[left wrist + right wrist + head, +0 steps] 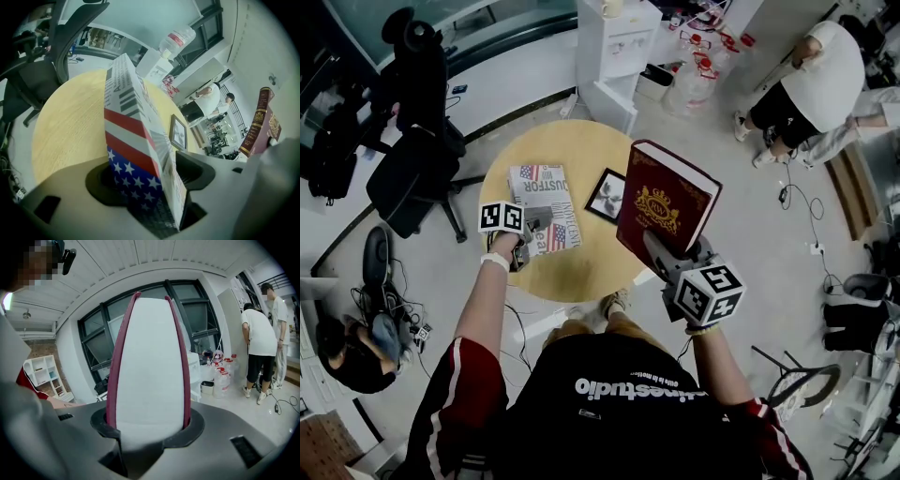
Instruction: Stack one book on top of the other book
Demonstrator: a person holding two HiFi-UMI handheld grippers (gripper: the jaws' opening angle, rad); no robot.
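Observation:
A book with a stars-and-stripes cover [546,202] lies flat on the round wooden table [581,272]. My left gripper [528,234] is at its near corner. In the left gripper view the flag book [133,136] stands between the spread jaws of the left gripper [150,173], and the pads do not seem to press on it. My right gripper [661,253] is shut on the lower edge of a dark red book with a gold crest [666,206], holding it raised over the table's right side. The red book's white page edge [150,366] fills the right gripper [150,425].
A small black picture frame [606,195] lies on the table between the two books. A black office chair [412,178] stands left of the table. A white water dispenser [614,56] and water jugs [698,75] are behind it. People stand at the far right [820,80].

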